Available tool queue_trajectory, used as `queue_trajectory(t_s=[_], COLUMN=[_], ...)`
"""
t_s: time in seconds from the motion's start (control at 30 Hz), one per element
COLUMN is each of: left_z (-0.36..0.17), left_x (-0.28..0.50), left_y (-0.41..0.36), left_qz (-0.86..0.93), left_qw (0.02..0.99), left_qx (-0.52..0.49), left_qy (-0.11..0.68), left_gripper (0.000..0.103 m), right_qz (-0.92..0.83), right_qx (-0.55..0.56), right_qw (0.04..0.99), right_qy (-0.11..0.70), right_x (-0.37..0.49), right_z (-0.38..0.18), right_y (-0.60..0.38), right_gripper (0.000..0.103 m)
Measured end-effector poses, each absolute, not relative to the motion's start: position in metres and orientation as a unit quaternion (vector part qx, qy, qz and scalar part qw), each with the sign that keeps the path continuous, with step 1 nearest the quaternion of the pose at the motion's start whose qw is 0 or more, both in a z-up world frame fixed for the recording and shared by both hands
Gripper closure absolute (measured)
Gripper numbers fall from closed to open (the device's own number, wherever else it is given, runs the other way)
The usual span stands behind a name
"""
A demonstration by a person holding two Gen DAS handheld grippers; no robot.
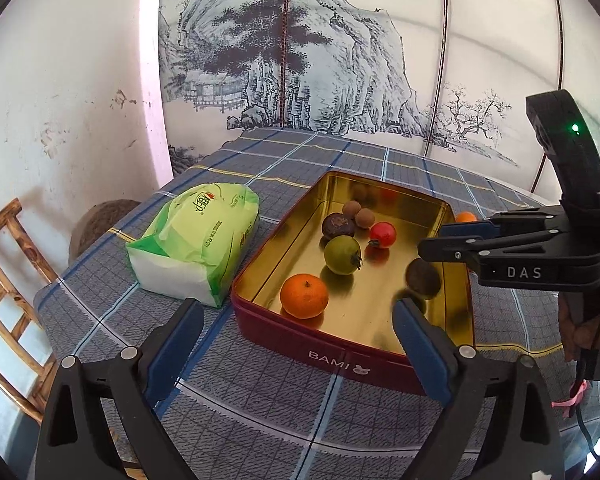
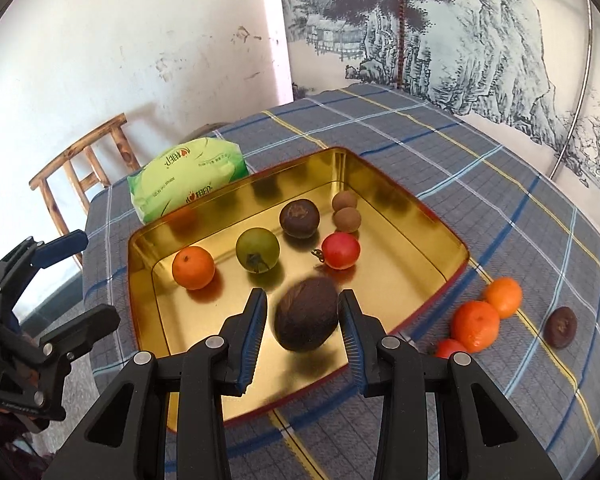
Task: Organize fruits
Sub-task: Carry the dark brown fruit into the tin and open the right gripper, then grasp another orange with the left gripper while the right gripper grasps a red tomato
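A gold tin point(image 2: 440, 236) with red sides sits on a blue checked cloth point(image 2: 500, 184). Inside it lie an orange point(image 2: 193, 267), a green fruit point(image 2: 257, 250), a red tomato point(image 2: 341, 251), a dark round fruit point(image 2: 299, 218) and two small brown fruits point(image 2: 345, 201).

The right gripper point(image 2: 303, 328) is over the near part of the tin. Its fingers are apart. A big brown fruit point(image 2: 307, 313) is between them, blurry, and does not seem to touch either finger.

The left gripper point(image 1: 298, 332) is at the tin's near edge with its fingers wide apart and nothing between them.

On the cloth, right of the tin, sit two more oranges point(image 2: 475, 325), touching each other. A bit of another tomato point(image 2: 449, 349) shows just beside them. One dark fruit point(image 2: 560, 327) sits farther right.

A green pack point(image 1: 196, 240) lies left of the tin. A wooden chair point(image 2: 80, 172) stands beyond the table.
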State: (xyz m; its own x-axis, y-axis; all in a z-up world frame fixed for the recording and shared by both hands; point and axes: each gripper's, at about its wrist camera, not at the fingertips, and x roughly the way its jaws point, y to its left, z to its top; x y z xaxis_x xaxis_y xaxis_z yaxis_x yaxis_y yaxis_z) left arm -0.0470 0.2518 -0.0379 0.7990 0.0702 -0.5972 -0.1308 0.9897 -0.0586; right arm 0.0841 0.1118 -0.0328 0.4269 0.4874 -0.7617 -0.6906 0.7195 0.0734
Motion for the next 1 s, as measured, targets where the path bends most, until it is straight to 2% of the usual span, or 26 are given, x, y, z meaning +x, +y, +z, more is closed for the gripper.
queue_trajectory(t_s=[0.33,0.53,0.7,0.83,0.9,0.93,1.0], left_z=[-0.043,-0.044,-0.045,-0.046,-0.045,-0.044,-0.043], left_x=[-0.051,-0.052,-0.052,-0.049,-0.048,-0.048,-0.047], left_y=[0.261,0.266,0.266,0.259,0.254,0.252,0.249], left_qz=[0.055,0.060,0.052,0.045,0.043,0.043,0.042], left_qw=[0.944,0.943,0.940,0.938,0.938,0.938,0.939], left_qx=[-0.055,-0.063,-0.081,-0.077,-0.068,-0.064,-0.058], left_qy=[0.319,0.321,0.327,0.335,0.336,0.337,0.337], left_gripper=[0.009,0.008,0.008,0.008,0.008,0.008,0.008], right_qz=[0.346,0.302,0.237,0.231,0.239,0.244,0.245], right_qx=[-0.125,-0.078,-0.071,-0.067,-0.065,-0.065,-0.077], right_qw=[0.844,0.872,0.883,0.878,0.873,0.871,0.870], right_qy=[0.391,0.376,0.399,0.415,0.419,0.421,0.421], right_x=[0.085,0.090,0.100,0.104,0.107,0.108,0.110], right_z=[-0.026,-0.013,-0.030,-0.043,-0.049,-0.051,-0.057], right_y=[0.114,0.052,-0.006,-0.017,-0.010,-0.005,0.005], right_gripper=[0.065,0.064,0.064,0.063,0.059,0.051,0.047])
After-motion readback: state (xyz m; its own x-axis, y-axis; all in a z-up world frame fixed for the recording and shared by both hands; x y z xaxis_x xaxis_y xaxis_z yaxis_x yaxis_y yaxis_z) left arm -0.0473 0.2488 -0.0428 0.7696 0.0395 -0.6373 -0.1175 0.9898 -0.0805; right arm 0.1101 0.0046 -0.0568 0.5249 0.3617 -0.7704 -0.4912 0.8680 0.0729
